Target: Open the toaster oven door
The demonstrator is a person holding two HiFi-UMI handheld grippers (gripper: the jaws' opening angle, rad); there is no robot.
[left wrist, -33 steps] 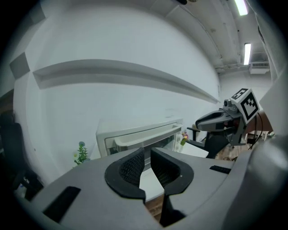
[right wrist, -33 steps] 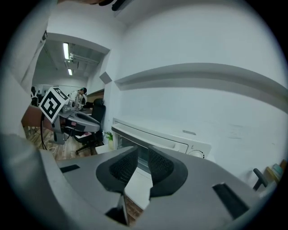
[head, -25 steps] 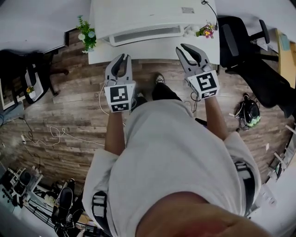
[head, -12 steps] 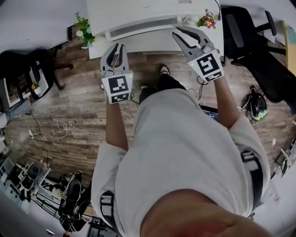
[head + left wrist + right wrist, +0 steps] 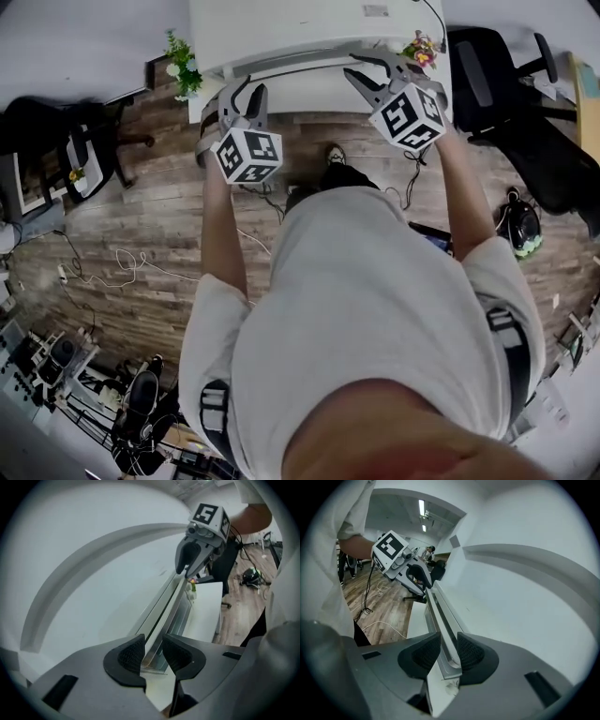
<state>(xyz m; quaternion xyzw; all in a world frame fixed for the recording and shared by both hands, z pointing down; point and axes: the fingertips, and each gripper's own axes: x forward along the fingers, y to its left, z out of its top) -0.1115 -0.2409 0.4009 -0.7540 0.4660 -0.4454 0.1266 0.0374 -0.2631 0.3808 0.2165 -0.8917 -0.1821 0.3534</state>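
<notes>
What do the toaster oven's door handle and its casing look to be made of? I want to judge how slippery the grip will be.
The door handle looks like satin or brushed metal. It is silvery grey with a soft sheen along its length, though it could be metal-look plastic. The casing is smooth matte white, either painted sheet metal or plastic. Nothing visible settles which.

Grippers: two are showing, left gripper (image 5: 246,91) and right gripper (image 5: 372,67)
Marker cubes (image 5: 248,155) (image 5: 409,112): two are showing, one per gripper
Toaster oven (image 5: 300,28): one is standing
Flower plants (image 5: 180,67) (image 5: 421,50): two are standing
</notes>
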